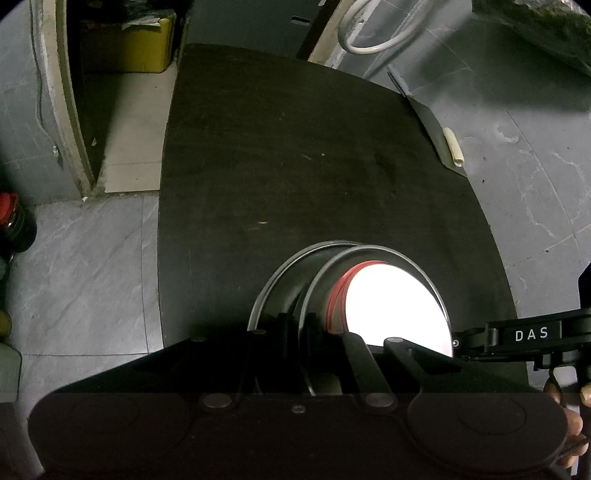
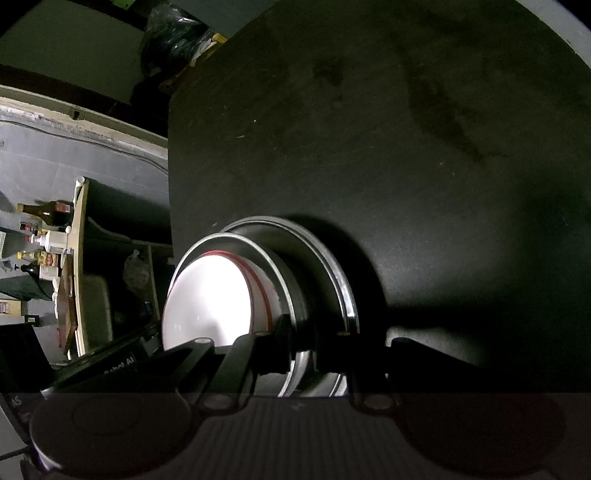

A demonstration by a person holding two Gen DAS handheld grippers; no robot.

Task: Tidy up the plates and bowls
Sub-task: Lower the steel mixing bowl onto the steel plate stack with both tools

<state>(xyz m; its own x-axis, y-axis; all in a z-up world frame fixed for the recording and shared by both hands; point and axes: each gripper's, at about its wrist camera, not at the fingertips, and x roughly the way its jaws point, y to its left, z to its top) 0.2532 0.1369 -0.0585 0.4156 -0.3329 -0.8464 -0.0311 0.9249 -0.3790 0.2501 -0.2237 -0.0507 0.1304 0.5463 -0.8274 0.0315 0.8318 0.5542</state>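
A stack of dishes stands over the dark table (image 1: 295, 166): two steel plates (image 1: 280, 280) nested together, with a white bowl with a red rim (image 1: 391, 302) inside the upper one. My left gripper (image 1: 297, 325) is shut on the steel rims from one side. My right gripper (image 2: 301, 332) is shut on the steel plates (image 2: 332, 266) from the opposite side, next to the white bowl (image 2: 210, 295). The right gripper's body also shows in the left wrist view (image 1: 532, 336).
The table's left edge drops to a grey tiled floor (image 1: 85, 266). A doorway with a yellow bin (image 1: 129, 48) lies at the far left. A low shelf with bottles (image 2: 48, 236) stands beside the table. A white hose (image 1: 373, 33) lies behind it.
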